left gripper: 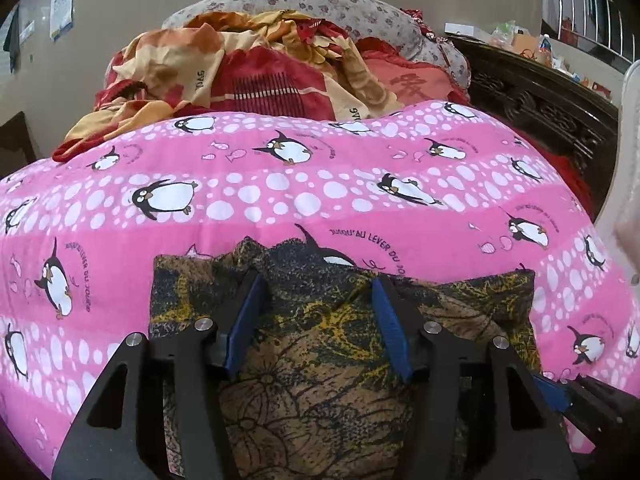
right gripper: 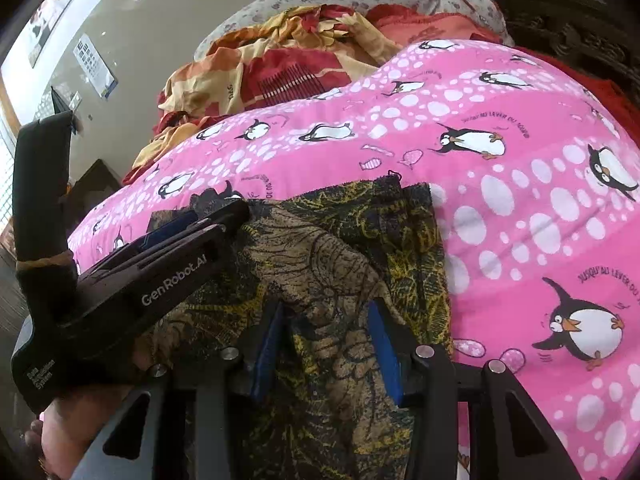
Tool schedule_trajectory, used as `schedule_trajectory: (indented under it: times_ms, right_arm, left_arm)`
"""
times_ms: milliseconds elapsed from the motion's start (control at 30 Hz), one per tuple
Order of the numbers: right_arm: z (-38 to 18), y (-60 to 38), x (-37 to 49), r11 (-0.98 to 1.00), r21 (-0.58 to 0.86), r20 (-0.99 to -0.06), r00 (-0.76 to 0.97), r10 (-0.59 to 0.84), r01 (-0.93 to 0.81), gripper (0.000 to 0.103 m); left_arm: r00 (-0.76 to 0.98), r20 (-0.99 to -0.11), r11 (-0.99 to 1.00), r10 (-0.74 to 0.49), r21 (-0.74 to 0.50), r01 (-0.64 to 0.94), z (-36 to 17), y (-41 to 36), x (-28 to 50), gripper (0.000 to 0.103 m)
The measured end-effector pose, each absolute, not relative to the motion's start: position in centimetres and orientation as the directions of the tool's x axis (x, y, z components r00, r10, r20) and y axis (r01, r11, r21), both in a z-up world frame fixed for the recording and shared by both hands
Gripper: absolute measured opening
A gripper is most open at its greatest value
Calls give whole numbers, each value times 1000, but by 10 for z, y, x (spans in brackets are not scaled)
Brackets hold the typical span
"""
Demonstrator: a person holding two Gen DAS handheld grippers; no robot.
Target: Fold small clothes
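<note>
A small garment (left gripper: 320, 360) in brown, black and yellow print lies folded on a pink penguin quilt (left gripper: 280, 216). My left gripper (left gripper: 318, 280) hovers over the garment's middle, blue pads (left gripper: 248, 312) spread apart, cloth lying between them without being pinched. The right wrist view shows the same garment (right gripper: 340, 248) with my right gripper (right gripper: 326, 306) open above its near part. A soft ridge of fabric rises between the right gripper's pads, and neither pad presses on it. The left gripper (right gripper: 192, 232) appears there from the side, over the garment's left edge. The right gripper's blue tip (left gripper: 560, 396) peeks in at the left view's lower right.
Behind the quilt (right gripper: 520, 200) lies a crumpled red and orange bedspread (left gripper: 248, 68) and a grey floral pillow (left gripper: 320, 4). Dark carved wooden furniture (left gripper: 540, 108) stands at the right. A hand (right gripper: 60, 428) holds the left gripper's handle.
</note>
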State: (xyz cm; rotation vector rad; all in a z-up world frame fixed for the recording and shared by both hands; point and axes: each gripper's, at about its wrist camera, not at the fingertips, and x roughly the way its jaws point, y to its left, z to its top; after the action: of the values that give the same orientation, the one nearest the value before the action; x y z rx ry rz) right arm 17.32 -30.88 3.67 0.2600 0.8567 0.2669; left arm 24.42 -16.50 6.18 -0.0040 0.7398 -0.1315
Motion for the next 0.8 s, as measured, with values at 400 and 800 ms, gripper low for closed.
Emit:
schedule_trajectory:
  times_ms: [400, 800]
  right_arm:
    - [37, -306, 176, 945, 303, -718, 623, 312, -124, 42]
    - [62, -276, 55, 956, 71, -712, 657, 248, -283, 84]
  left_arm:
    - [645, -742, 982, -181, -102, 158, 77, -155, 251, 58]
    - [540, -774, 943, -331, -291, 161, 55, -57, 114, 86]
